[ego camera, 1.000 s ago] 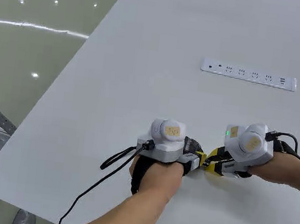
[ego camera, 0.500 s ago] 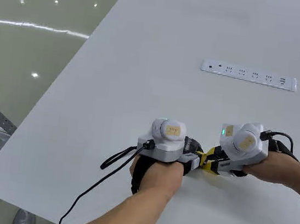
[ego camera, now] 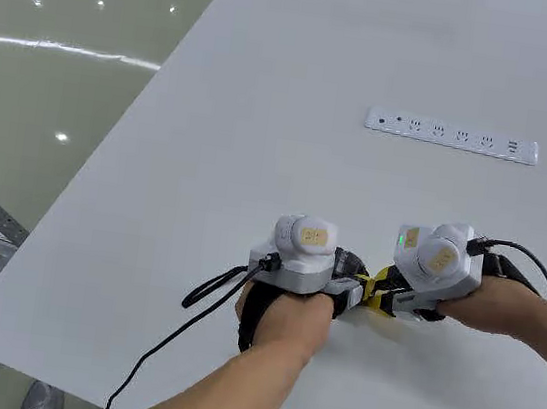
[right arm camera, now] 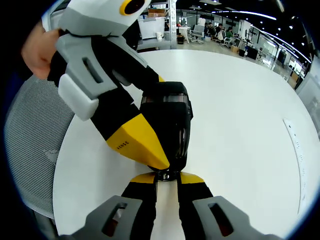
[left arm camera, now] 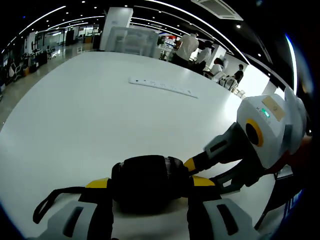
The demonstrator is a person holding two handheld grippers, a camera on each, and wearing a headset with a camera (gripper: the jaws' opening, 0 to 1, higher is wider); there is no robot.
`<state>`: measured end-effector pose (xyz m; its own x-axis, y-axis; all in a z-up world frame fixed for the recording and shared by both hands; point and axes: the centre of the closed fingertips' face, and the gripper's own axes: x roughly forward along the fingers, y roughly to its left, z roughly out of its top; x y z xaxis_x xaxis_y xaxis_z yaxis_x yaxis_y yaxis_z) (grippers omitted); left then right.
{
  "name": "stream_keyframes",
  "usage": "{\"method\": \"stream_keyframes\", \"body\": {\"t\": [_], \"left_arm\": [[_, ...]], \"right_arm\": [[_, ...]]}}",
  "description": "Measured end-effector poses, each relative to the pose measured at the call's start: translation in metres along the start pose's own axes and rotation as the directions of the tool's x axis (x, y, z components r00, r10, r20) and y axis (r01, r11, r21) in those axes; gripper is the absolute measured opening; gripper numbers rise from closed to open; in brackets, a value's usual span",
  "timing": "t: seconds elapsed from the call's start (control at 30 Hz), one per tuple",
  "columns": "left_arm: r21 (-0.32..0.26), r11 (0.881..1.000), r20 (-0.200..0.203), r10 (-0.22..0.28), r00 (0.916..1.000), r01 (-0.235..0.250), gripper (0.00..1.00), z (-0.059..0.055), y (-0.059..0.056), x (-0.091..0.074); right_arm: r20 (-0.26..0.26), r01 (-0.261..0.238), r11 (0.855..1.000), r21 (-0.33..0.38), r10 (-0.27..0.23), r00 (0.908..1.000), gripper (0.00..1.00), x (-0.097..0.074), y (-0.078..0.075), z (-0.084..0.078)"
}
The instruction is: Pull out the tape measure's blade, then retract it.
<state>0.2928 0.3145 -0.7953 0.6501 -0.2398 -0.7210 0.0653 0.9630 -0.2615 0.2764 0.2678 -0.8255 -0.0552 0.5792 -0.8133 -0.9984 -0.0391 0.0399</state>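
Note:
The black tape measure (left arm camera: 150, 175) sits on the white table between the yellow-tipped jaws of my left gripper (left arm camera: 150, 183), which is shut on its case. In the right gripper view the case (right arm camera: 167, 117) lies straight ahead, and my right gripper (right arm camera: 167, 177) is shut on the blade's end hook right at the case mouth, with almost no blade showing. From the head view, the left gripper (ego camera: 351, 291) and the right gripper (ego camera: 383, 292) meet tip to tip near the table's front, the tape measure (ego camera: 350, 266) between them.
A white power strip (ego camera: 452, 135) lies farther back on the table (ego camera: 265, 113). A black strap and cable (ego camera: 210, 289) trail left of the left hand. The table's left edge drops to a glossy floor. People stand in the background (left arm camera: 192, 47).
My right gripper has moved left toward the tape measure, closing the gap to the left gripper. The left gripper has stayed in place.

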Motion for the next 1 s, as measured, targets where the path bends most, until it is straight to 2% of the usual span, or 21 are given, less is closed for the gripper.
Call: {"method": "stream_keyframes", "body": {"t": [0.6, 0.8, 1.0], "left_arm": [[0.002, 1.000, 0.000, -0.008, 1.0000, 0.008, 0.60, -0.0001, -0.0002, 0.0017], [0.011, 1.000, 0.002, -0.024, 0.9997, 0.024, 0.59, 0.0014, -0.0005, 0.0000], [0.051, 0.998, 0.009, -0.029, 0.9995, 0.028, 0.65, 0.0066, -0.0012, -0.0035]], "right_arm": [[0.001, 0.022, 1.000, -0.022, -0.022, 0.9998, 0.13, 0.0003, 0.0007, -0.0008], [-0.001, 0.028, 1.000, -0.008, -0.028, 0.9996, 0.16, -0.0007, 0.0011, -0.0016], [-0.006, 0.051, 0.998, 0.037, -0.051, 0.9987, 0.23, -0.0061, -0.0013, -0.0063]]}}
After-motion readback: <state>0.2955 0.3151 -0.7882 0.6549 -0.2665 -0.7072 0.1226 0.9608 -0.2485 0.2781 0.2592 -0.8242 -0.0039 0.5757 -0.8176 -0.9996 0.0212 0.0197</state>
